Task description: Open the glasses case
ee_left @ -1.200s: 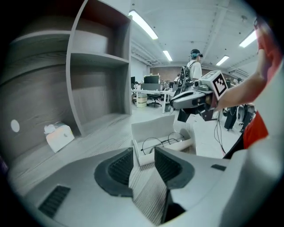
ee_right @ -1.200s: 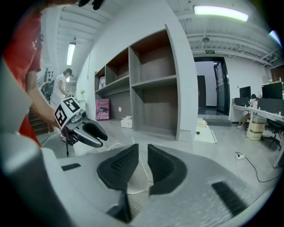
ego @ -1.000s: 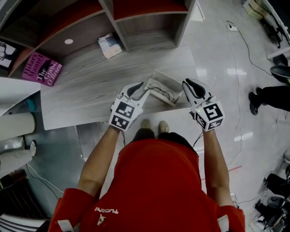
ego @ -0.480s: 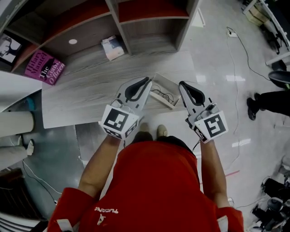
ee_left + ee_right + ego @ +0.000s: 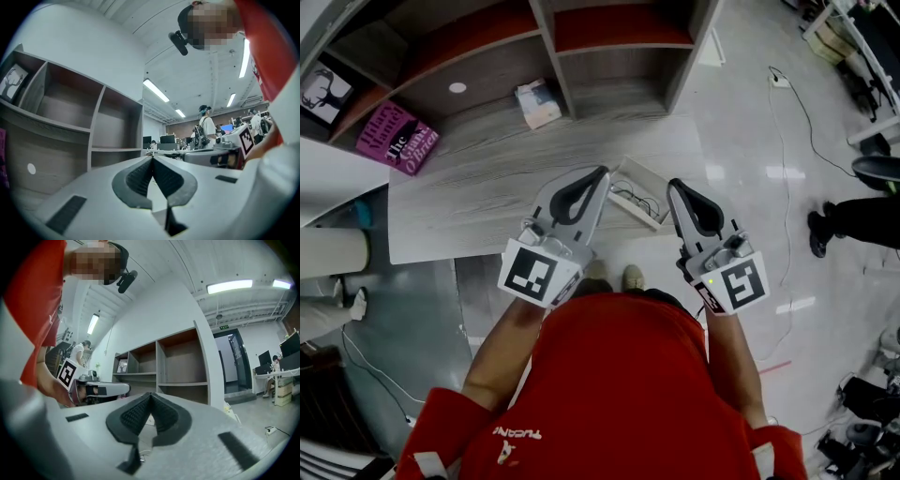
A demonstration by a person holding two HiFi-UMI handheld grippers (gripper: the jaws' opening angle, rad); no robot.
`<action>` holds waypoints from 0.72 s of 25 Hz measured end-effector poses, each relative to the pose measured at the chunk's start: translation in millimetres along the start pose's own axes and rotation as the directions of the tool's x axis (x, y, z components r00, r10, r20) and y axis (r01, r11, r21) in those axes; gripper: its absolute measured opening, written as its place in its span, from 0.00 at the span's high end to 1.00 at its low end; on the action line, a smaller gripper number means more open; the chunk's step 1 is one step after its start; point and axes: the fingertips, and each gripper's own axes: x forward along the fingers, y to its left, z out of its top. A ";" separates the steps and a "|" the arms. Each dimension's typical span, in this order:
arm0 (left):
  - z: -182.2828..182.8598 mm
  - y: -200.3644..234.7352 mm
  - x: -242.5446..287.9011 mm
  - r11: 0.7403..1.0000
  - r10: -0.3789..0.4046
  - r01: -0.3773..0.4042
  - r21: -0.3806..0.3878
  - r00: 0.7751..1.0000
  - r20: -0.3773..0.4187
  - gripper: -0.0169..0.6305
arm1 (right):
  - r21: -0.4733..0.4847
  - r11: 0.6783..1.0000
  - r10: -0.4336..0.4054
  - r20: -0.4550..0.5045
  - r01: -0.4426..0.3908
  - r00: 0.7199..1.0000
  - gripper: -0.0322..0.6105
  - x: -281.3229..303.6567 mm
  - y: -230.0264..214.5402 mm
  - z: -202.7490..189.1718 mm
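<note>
- Left claw [image 5: 600, 173] fully closed, gripping nothing (held clear of the table [image 5: 478, 202]).
- Right claw [image 5: 672, 185] likewise closed and empty.
- Glasses case [image 5: 649, 175] lies open near the table's front edge, seen between both tips.

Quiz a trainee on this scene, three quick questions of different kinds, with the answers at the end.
1. True or false: the glasses case lies open on the table.
2. The left gripper is: A) shut on the glasses case, B) shut with nothing between its jaws, C) open.
3. Fill in: in the head view, the pink book lies to the ___ of the glasses case.

Key: 1 true; 2 B; 3 left.
</note>
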 end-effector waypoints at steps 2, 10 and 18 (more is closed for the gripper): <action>3.1 0.1 -2.8 1.000 0.004 -0.004 0.002 1.000 0.011 0.96 | -0.002 1.000 -0.004 0.003 0.004 1.000 0.94 -2.2 2.0 1.2; 14.9 2.6 -7.0 1.000 0.012 -0.012 0.000 0.999 0.039 0.96 | -0.011 0.999 -0.030 0.027 0.030 0.999 0.94 -7.3 2.9 9.7; 20.6 -3.0 -5.3 1.000 -0.003 0.002 0.018 0.999 0.051 0.96 | -0.019 0.999 -0.043 0.018 0.043 0.999 0.94 -14.7 0.3 10.0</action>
